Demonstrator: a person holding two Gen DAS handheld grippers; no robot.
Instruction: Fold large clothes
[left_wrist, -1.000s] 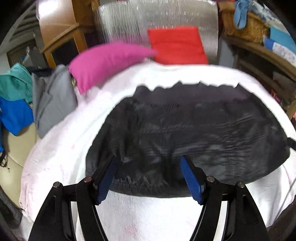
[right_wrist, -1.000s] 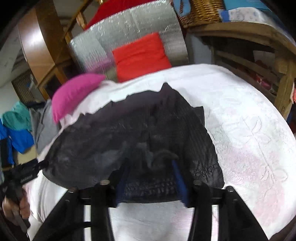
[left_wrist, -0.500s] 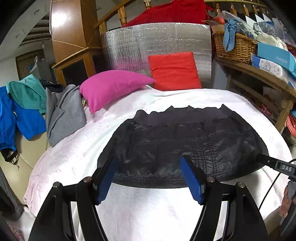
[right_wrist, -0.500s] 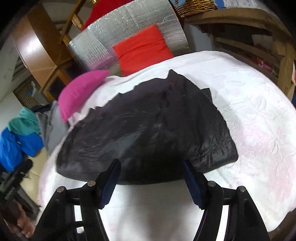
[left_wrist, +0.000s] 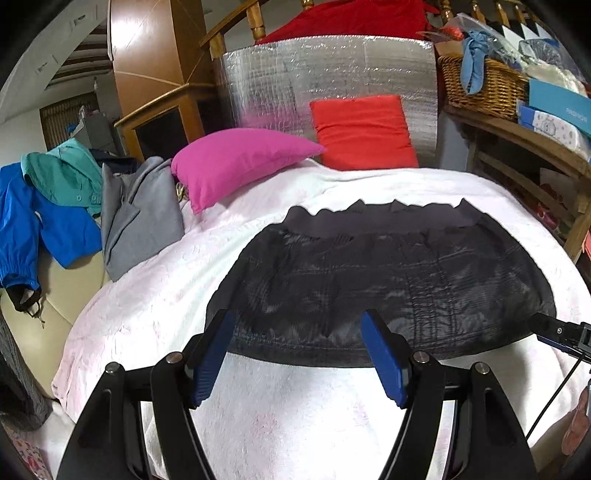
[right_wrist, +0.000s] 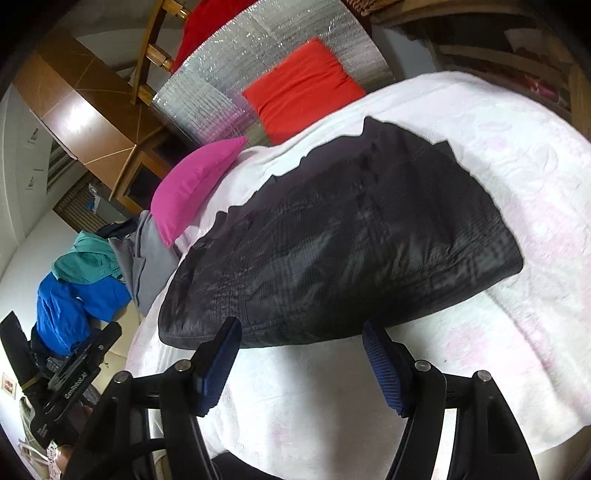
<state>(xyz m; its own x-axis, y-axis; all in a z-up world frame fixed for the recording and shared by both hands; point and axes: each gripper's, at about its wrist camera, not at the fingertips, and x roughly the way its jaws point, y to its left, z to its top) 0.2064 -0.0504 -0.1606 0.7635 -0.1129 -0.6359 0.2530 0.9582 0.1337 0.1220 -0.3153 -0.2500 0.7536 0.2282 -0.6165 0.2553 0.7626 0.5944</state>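
Left wrist view: the black garment (left_wrist: 384, 284) lies folded flat across the white bed cover (left_wrist: 155, 295), its wavy far edge towards the pink pillow (left_wrist: 236, 162) and the red cushion (left_wrist: 364, 131). The left gripper (left_wrist: 295, 347) hangs over the garment's near hem, jaws apart, nothing between them. From the right wrist view the right gripper (right_wrist: 301, 354) sits just short of the same hem, jaws apart and empty too. A grey garment (left_wrist: 136, 214) and blue and teal clothes (left_wrist: 48, 206) are heaped at the bed's left side; what they rest on I can't quite tell.
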